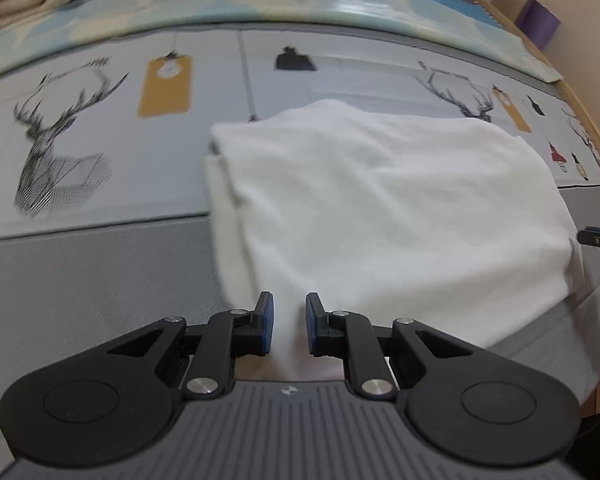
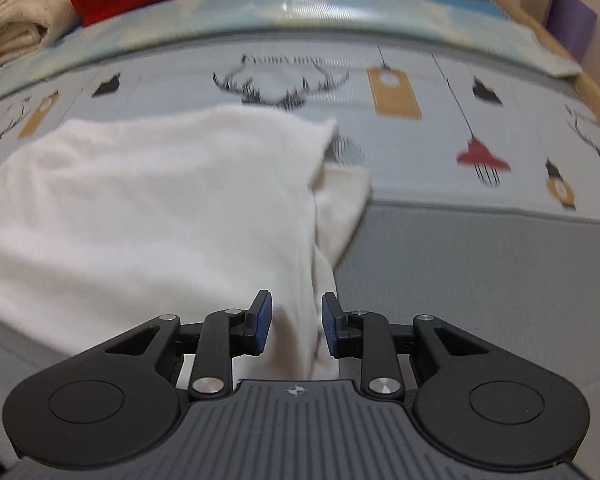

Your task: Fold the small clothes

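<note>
Left wrist view: the printed bedsheet (image 1: 100, 152) lies bare around my folded white garment (image 1: 380, 208). Both my left gripper (image 1: 289, 324) and right gripper (image 2: 296, 324) have jaws narrowly parted over its near edge.

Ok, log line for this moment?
left tool: open, white garment edge between pads | right tool: open, same | garment: partly folded on bedsheet

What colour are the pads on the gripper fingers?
Blue pads on black fingers, clearest in the right wrist view.
</note>
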{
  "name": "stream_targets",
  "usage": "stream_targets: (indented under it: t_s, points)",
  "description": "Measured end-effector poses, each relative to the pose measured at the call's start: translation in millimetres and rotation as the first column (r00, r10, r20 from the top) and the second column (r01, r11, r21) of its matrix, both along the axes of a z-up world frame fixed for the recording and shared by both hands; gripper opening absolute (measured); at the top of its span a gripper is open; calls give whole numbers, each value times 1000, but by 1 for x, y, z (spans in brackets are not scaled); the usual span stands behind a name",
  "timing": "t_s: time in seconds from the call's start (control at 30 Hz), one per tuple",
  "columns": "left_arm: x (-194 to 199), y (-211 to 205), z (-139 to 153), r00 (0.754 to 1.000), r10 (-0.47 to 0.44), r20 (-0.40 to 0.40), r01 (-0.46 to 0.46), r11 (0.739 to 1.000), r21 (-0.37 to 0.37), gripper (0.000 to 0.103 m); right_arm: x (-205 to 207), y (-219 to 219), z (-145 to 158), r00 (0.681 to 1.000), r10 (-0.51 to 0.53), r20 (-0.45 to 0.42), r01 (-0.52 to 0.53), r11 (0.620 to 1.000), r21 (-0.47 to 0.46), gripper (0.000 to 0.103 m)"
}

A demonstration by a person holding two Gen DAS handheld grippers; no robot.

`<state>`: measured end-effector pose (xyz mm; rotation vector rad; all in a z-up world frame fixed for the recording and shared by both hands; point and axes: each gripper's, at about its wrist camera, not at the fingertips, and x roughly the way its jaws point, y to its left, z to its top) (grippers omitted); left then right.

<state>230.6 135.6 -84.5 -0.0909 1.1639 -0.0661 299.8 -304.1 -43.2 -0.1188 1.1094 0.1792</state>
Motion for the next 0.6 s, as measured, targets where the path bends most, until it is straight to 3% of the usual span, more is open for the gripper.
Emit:
stream_targets:
  t_s: [0.1,0.2,0.33,0.5,0.6]
  points:
    - [10,-19,-2,1000,-11,24,11,1000,17,17,7,3,-11,1000,-10,3,10,1000,-30,34]
    - [21,-23,-18,1000,-15,5,15,999,35,18,18,-1,-29,998,-34,-58,31,998,-62,41]
    - [25,-26,-47,989,-21,-149,37,994,105,22,22,-6,-35,995,-61,-80,56,997,-60,48]
    - [32,-15,-29,994,61,-91,-55,996,65,25,22,-7,-26,997,-60,-43,59,998,-20,48]
    - [37,-12,-37,990,76,-117,-65,993,95,26,22,-5,-39,996,-43,-84,36,996,-75,49]
